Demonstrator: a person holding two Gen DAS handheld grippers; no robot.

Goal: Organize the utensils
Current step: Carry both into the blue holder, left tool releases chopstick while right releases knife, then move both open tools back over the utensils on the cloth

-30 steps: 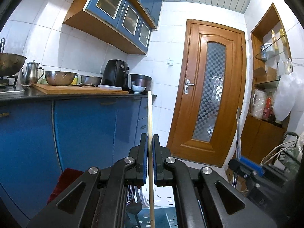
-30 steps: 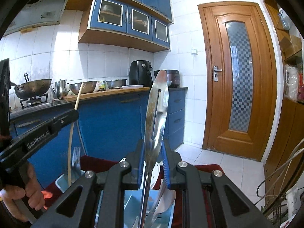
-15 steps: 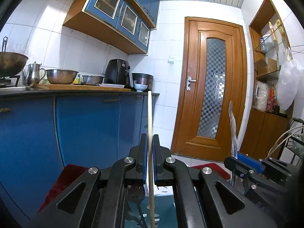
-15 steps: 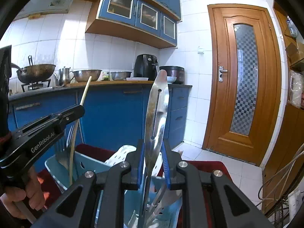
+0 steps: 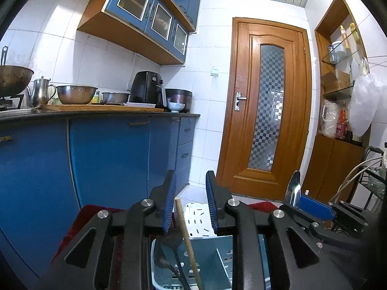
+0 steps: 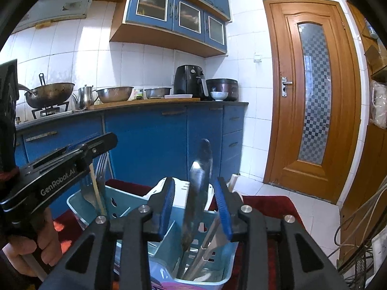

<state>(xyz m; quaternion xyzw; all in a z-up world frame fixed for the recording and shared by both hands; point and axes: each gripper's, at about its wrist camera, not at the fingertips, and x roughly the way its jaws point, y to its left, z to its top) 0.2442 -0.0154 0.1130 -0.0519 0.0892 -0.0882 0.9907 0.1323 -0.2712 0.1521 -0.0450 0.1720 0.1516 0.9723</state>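
A pale blue utensil caddy [image 6: 215,269] with a white perforated part [image 5: 196,220] stands on a red cloth below both grippers. My left gripper [image 5: 190,207] is open. A wooden chopstick [image 5: 188,244] stands free between its jaws, leaning in the caddy beside dark utensils [image 5: 169,253]. My right gripper [image 6: 194,211] is open. A steel spatula [image 6: 197,188] stands loose between its jaws, resting in the caddy with other utensils [image 6: 205,244]. The left gripper also shows in the right wrist view [image 6: 92,149].
Blue kitchen cabinets [image 5: 108,159] carry a counter with a colander [image 5: 77,94], kettle, air fryer [image 5: 147,88] and bowls. A wooden door [image 5: 266,111] stands behind. A wire rack and cables [image 5: 372,181] are at the right. A fork [image 6: 102,166] stands in the caddy.
Both grippers opened and moved down. The chopstick and the spatula were let go and dropped lower into the caddy.
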